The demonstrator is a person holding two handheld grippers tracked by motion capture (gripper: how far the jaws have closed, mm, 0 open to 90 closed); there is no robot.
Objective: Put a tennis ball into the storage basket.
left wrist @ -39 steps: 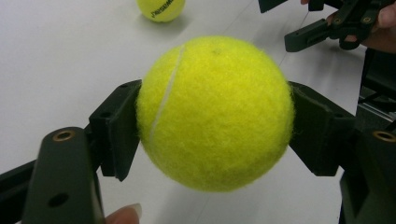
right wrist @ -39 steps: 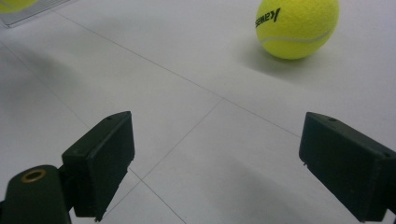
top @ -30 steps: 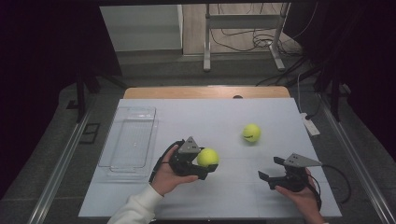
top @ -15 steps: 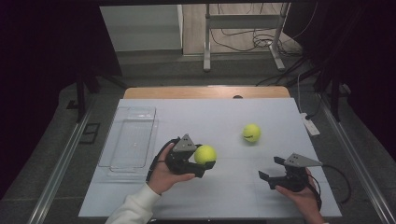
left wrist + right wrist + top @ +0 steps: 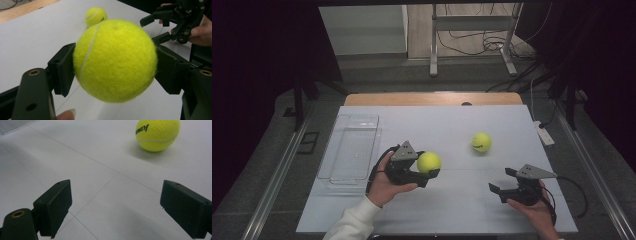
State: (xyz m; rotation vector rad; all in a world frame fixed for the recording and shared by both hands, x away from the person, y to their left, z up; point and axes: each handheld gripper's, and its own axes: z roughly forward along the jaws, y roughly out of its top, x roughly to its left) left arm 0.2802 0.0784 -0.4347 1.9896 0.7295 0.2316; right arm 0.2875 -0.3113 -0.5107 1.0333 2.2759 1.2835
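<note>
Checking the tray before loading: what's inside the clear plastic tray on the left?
The clear plastic tray looks empty; only the white table shows through it. Nothing covers it.

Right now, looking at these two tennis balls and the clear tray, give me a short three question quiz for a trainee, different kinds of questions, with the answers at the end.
1. True or false: the left gripper is shut on a tennis ball.
2. Multiple choice: where does the second tennis ball lie? A) in the clear tray B) on the bare table C) between the right gripper's jaws
3. Fill in: the right gripper stands ____, with nothing between its jaws.

Key: 1 true; 2 B; 3 open.
</note>
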